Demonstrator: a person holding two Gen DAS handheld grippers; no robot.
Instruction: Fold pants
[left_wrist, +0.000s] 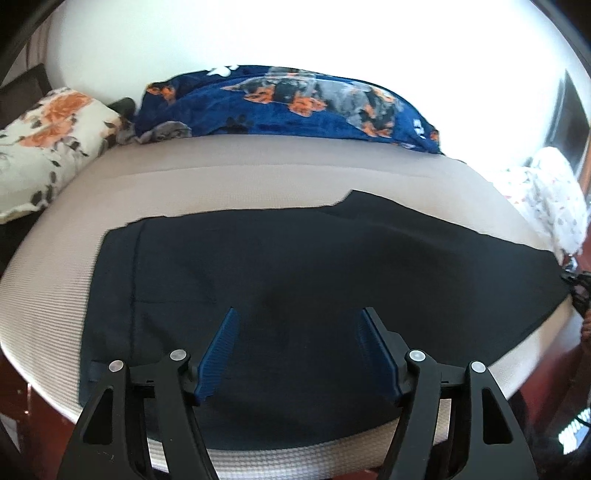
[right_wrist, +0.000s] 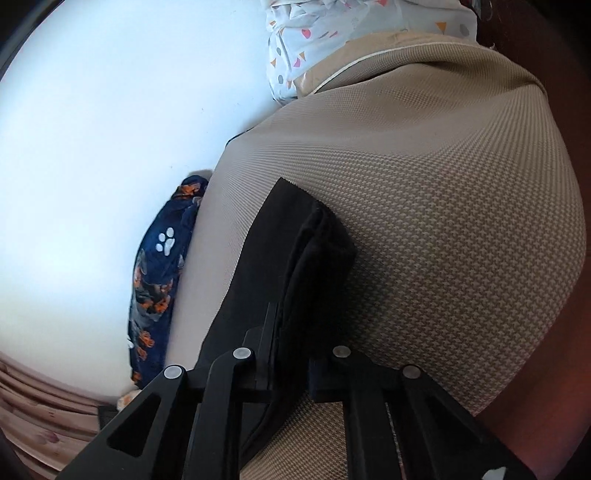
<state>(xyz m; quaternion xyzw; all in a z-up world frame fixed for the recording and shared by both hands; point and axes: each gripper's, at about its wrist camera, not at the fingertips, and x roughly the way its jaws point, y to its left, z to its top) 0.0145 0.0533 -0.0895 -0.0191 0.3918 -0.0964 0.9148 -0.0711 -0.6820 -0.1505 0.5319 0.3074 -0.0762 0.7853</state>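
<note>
**Pants spread on the bed, right gripper clamped on one end**

The dark pants (left_wrist: 295, 266) lay flat across the beige bed cover (left_wrist: 229, 177), reaching from the left part of the bed to its right edge in your left wrist view. A vertical seam ran down the cloth near its left end. The far edge of the pants stepped up towards the right, where a second layer showed.

Your left gripper (left_wrist: 297, 325) hovered over the near middle of the pants. Its jaws stood well apart, and its blue pads (left_wrist: 218, 354) held nothing; whether the tips touched the cloth could not be told.

Your right gripper (right_wrist: 291, 321) was tilted and closed on the end of the pants (right_wrist: 314, 240). The jaws stood nearly together, with a bunched fold of dark cloth pinched between them. Beyond the tips, that fold rose off the bed cover (right_wrist: 443, 203), while a flat dark panel lay to its left.

Behind the pants, along the wall, lay a blue blanket (left_wrist: 295, 107) printed with dogs and paw marks. A floral pillow (left_wrist: 48, 144) sat at the left end of the bed. A white cloth with coloured specks (left_wrist: 554, 195) lay at the right end.
</note>
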